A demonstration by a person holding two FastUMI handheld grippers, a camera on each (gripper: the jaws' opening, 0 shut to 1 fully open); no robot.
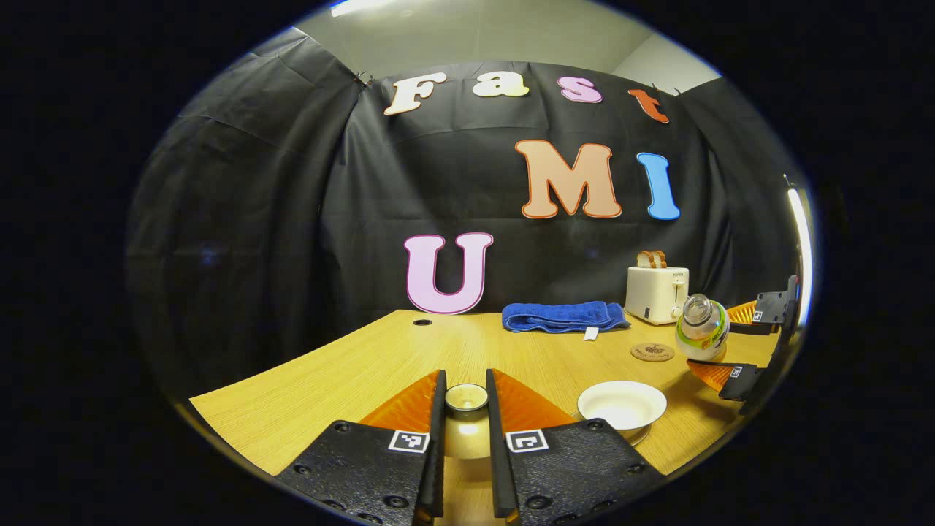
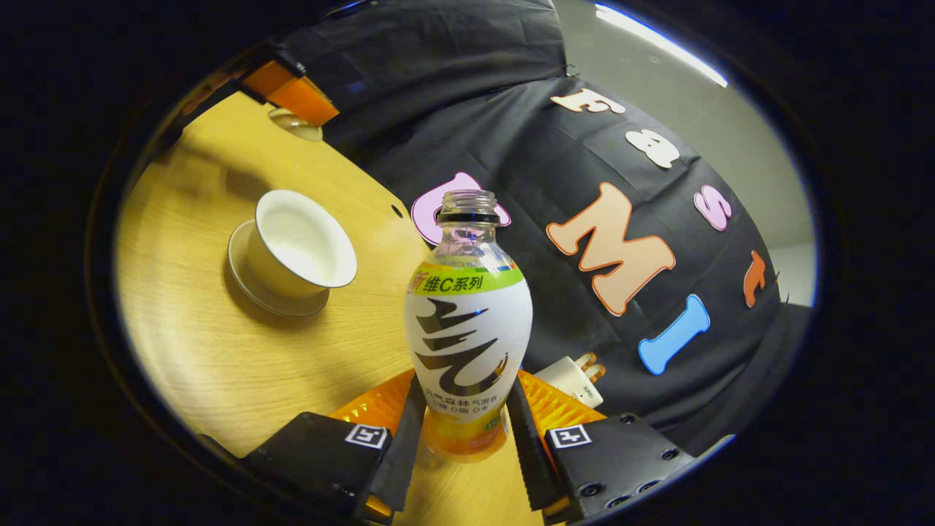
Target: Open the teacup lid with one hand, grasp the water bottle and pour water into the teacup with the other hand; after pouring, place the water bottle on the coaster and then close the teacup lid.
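Right gripper view: right tongs [image 2: 462, 427] pinch the water bottle [image 2: 467, 329], its long axis leaning, uncapped mouth towards the open teacup [image 2: 301, 248]. Left gripper view: left tongs [image 1: 466, 409] clamp the lid [image 1: 466, 398]; coaster [image 1: 651, 352] lies on the bench [image 1: 350, 372].

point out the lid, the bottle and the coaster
lid [image 1: 467, 398], left gripper view, on its top knob
bottle [image 2: 467, 321], right gripper view, on its label
coaster [image 1: 652, 352], left gripper view, on its centre

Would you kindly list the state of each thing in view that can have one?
Teacup: uncovered, on its saucer.
Teacup lid: off the cup, gripped by the left tongs.
Water bottle: uncapped, tilted, gripped by the right tongs.
Coaster: bare.
Toaster: bread sticking up.
Blue towel: folded.
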